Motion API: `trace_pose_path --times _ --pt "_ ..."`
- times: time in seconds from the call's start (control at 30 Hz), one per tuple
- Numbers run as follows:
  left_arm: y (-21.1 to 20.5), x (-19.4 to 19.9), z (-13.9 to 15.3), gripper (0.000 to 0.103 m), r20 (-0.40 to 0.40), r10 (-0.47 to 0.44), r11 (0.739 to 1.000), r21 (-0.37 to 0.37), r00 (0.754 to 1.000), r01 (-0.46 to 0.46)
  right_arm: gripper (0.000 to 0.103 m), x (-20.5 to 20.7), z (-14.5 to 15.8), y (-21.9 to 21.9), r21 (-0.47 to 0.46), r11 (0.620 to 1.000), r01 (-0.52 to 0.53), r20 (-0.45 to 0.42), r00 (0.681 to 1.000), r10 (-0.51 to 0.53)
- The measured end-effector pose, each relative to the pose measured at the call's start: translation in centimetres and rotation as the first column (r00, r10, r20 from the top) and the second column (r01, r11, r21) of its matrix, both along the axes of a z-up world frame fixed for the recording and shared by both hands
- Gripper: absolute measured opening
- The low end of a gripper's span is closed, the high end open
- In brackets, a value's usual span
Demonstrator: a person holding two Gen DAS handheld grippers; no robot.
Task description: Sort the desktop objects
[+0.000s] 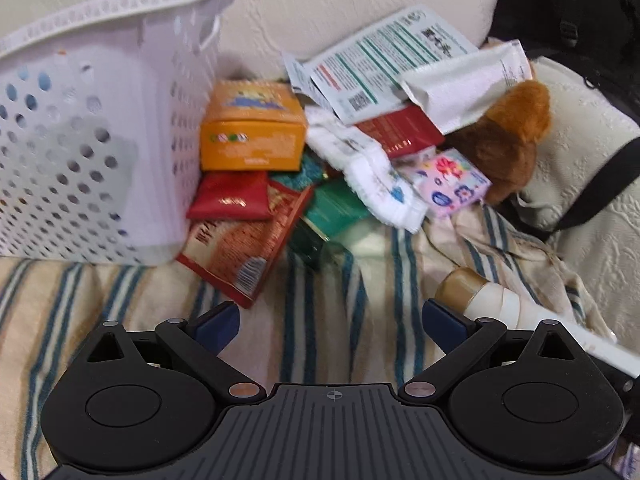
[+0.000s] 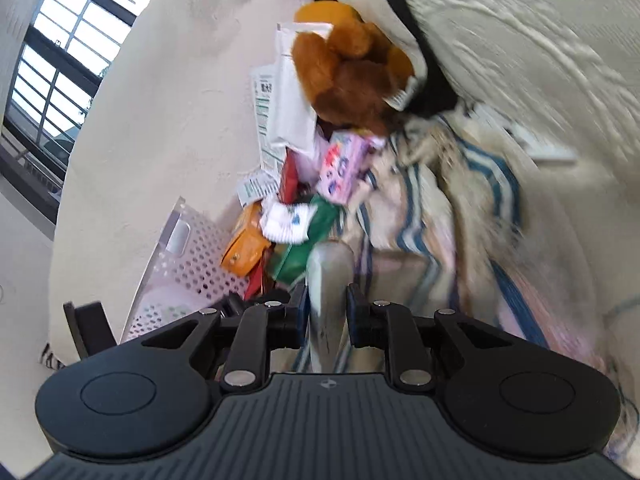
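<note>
Clamped in the right gripper point(image 2: 328, 308), a pale tube point(image 2: 329, 280) points lengthwise along the fingers toward the clutter pile, with the white basket point(image 2: 188, 264) lying off to its left. Wide-open and empty, the left gripper point(image 1: 331, 320) hovers over striped cloth point(image 1: 340, 280), facing that basket and an orange box point(image 1: 252, 136) beside it.

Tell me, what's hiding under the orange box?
Under the orange box you can see a red pouch, and under that a red packet on the striped cloth. Anything farther back under the box is covered.
</note>
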State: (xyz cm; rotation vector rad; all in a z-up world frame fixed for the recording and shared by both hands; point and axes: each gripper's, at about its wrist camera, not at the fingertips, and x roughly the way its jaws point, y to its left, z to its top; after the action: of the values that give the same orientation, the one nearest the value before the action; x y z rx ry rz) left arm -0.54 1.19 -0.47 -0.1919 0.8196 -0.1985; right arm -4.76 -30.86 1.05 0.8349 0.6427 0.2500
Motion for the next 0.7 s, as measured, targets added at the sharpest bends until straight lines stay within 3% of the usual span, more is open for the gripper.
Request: trace_pose_path --times 0.2,0.33,0.5,0.6,0.63,0.7 --pt "-1.6 0.2 0.1 0.102 -0.033 -0.033 0.999 -0.037 0.999 0.032 0.022 -0.2 0.0 1.0 -0.113 0.994 -0.004 0.008 1.000 0.005" --pt "-3.9 0.9 0.7 0.101 -0.026 -0.016 0.999 0.032 1.000 0.017 0.022 -0.8 0.6 1.9 -0.231 0.973 -0.010 0.050 0.999 0.022" --pt "-6.3 2.4 2.1 0.103 -0.014 -0.052 0.988 0.145 0.999 0.053 0.022 -0.8 0.5 1.6 -0.259 0.966 -0.025 0.067 0.997 0.044" --pt "-5.7 1.7 2.3 0.103 -0.007 -0.004 0.981 0.192 1.000 0.005 0.022 -0.9 0.5 1.5 -0.265 0.964 -0.035 0.072 0.996 0.056" --pt "-5.3 1.6 2.1 0.097 -0.033 0.017 0.983 0.181 0.999 -0.011 0.022 -1.0 0.5 1.5 -0.267 0.963 -0.037 0.073 0.996 0.059" --pt "-4.6 1.5 1.7 0.074 -0.099 0.026 0.992 0.125 0.995 -0.014 0.022 -1.0 0.6 1.7 -0.282 0.959 -0.040 0.080 0.995 0.065"
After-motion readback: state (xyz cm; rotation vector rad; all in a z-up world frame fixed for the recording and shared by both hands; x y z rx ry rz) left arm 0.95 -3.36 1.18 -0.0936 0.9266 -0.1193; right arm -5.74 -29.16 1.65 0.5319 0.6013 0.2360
